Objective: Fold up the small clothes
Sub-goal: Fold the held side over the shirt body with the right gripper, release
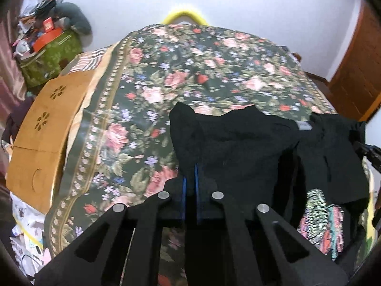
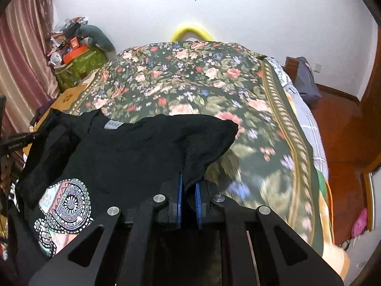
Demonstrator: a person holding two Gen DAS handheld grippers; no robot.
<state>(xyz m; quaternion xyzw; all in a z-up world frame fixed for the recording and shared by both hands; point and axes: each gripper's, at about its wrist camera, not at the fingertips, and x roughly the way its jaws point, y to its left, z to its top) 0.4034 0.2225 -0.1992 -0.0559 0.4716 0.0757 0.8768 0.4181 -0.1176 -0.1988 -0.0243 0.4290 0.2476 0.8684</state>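
Observation:
A small black shirt (image 1: 238,147) with a beaded, sequined print (image 1: 319,217) hangs between my two grippers above a floral bedspread (image 1: 181,76). My left gripper (image 1: 189,169) is shut on one shoulder of the shirt, with cloth between its blue pads. In the right wrist view, my right gripper (image 2: 189,183) is shut on the other shoulder of the shirt (image 2: 133,152). Its grey neck label (image 2: 113,125) and its print (image 2: 69,205) face up. The shirt's lower part is hidden below both grippers.
The bedspread (image 2: 202,88) covers the bed. A wooden folding table (image 1: 45,128) lies at the bed's left edge. A green box piled with clutter (image 1: 45,47) stands at the far left by a pink curtain (image 2: 19,54). A yellow curved bar (image 2: 190,32) rises behind the bed. Red-brown floor (image 2: 340,128) lies to the right.

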